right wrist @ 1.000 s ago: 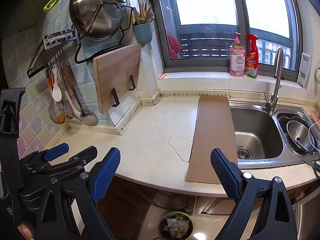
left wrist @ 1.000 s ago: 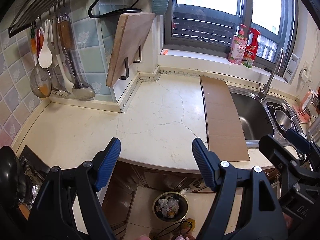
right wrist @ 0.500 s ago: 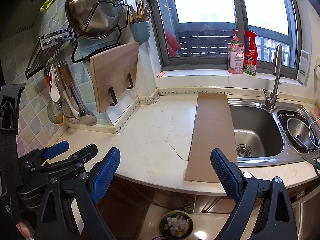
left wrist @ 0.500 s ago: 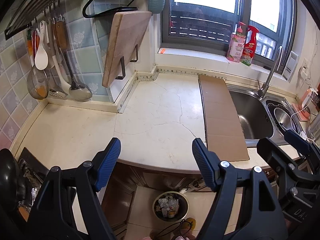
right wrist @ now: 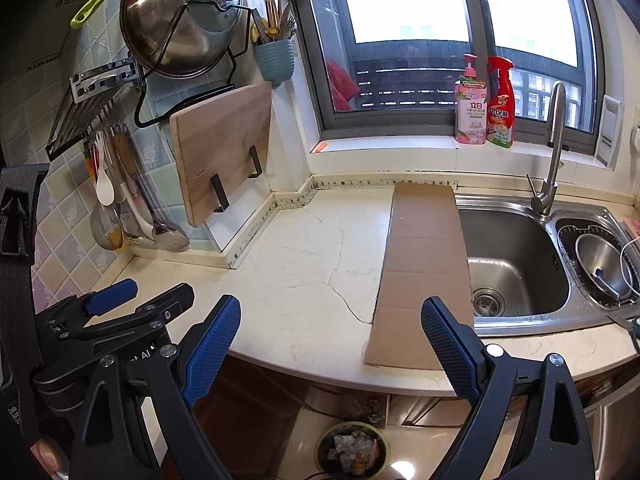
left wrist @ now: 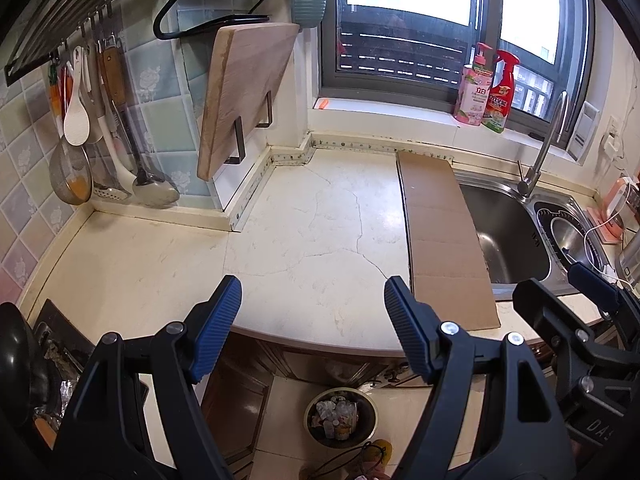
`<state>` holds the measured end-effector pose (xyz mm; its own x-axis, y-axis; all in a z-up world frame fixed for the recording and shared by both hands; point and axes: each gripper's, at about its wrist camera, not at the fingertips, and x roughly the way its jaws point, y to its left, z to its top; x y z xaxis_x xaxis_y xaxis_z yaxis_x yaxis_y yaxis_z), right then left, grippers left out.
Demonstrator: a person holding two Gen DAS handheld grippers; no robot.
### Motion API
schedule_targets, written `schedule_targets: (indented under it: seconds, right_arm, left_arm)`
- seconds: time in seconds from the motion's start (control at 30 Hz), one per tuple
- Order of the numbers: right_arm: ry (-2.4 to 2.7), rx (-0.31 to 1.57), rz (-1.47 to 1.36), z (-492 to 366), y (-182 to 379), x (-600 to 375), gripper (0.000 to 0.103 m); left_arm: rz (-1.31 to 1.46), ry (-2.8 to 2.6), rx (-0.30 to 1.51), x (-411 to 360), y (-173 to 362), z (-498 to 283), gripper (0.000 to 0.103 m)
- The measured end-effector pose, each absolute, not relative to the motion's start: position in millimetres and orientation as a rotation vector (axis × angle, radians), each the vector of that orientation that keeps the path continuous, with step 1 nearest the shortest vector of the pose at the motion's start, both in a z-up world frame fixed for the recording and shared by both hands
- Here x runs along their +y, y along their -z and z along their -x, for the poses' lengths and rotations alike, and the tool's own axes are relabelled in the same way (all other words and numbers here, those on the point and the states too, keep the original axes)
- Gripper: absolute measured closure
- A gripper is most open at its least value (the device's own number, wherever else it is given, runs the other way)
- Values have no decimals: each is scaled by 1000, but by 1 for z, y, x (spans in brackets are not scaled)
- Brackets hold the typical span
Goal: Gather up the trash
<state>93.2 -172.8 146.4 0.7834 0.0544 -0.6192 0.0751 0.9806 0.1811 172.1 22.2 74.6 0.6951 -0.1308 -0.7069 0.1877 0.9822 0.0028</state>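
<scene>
A long flat strip of brown cardboard (left wrist: 440, 232) (right wrist: 424, 264) lies on the cream countertop (left wrist: 312, 240) beside the sink, its near end at the counter's front edge. On the floor below stands a round trash bin (left wrist: 340, 416) (right wrist: 352, 450) filled with crumpled scraps. My left gripper (left wrist: 312, 328) hovers open over the counter's front edge, left of the cardboard, nothing between its blue pads. My right gripper (right wrist: 330, 344) is open too, held above the front edge with the cardboard's near end behind its right finger. Each gripper shows at the side of the other's view.
A steel sink (right wrist: 516, 264) with a tall faucet (right wrist: 554, 148) lies right of the cardboard. A wooden cutting board (left wrist: 244, 96) and hanging utensils (left wrist: 92, 136) line the left wall. Two bottles (right wrist: 484, 104) stand on the window sill. A dark pan (left wrist: 16, 360) sits at the far left.
Both views have shifted slightly, with the counter and cardboard drifting a little in the frames. Both grippers stay open and empty.
</scene>
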Motion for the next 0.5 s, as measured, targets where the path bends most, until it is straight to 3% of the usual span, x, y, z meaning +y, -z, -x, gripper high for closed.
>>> schedule_targets:
  seconds: [0.5]
  right_arm:
    - [-18,686,-204,-121,-136,-189,10]
  left_arm:
    - [-73,145,793,5,-69,-186,31]
